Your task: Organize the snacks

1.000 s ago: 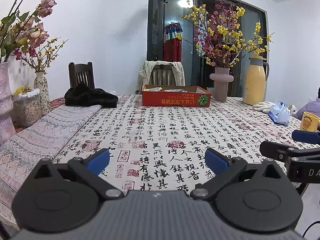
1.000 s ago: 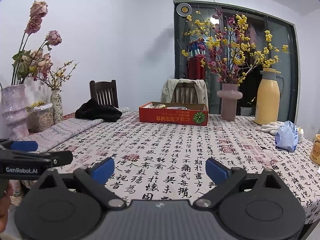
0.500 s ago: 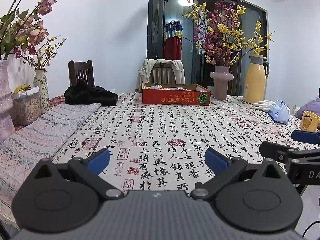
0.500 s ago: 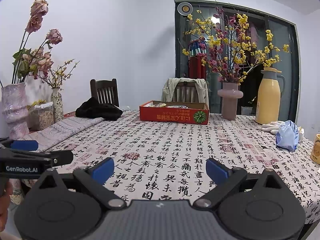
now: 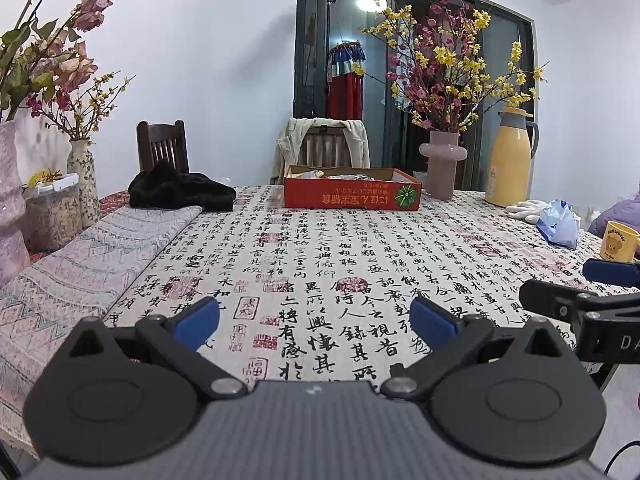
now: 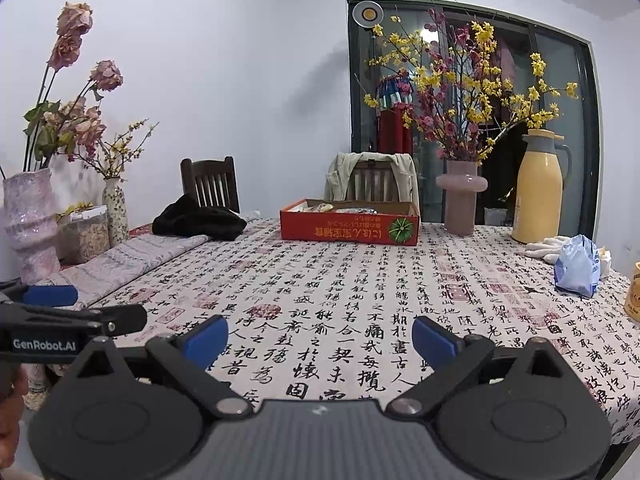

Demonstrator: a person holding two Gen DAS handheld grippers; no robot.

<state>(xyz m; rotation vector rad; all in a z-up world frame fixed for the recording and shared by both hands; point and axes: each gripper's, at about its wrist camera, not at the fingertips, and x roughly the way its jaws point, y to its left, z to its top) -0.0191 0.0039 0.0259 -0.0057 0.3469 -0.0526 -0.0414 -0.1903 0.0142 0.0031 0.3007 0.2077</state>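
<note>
A shallow red cardboard box (image 5: pixel 352 196) (image 6: pixel 349 229) with snack packets inside stands at the far side of the table. A blue plastic snack bag (image 5: pixel 558 225) (image 6: pixel 578 266) lies near the right edge. My left gripper (image 5: pixel 315 322) hovers over the near edge, open and holding nothing. My right gripper (image 6: pixel 320 338) hangs beside it at the same height, also open and holding nothing. Each gripper's fingers (image 5: pixel 560 306) (image 6: pixel 80 322) show at the other view's side edge. Both stand far short of the box.
The table wears a calligraphy cloth (image 5: pixel 320 248). A black garment (image 5: pixel 180 190), a patterned runner (image 5: pixel 80 264), vases with flowers (image 5: pixel 442 164), a yellow thermos (image 5: pixel 510 156), white gloves (image 5: pixel 524 207) and a yellow mug (image 5: pixel 618 241) stand around it. Chairs (image 5: pixel 162 146) line the far side.
Both views have shifted only slightly, with the scene settling a little lower in the left wrist view. Both grippers stay open and nothing on the table has moved.
</note>
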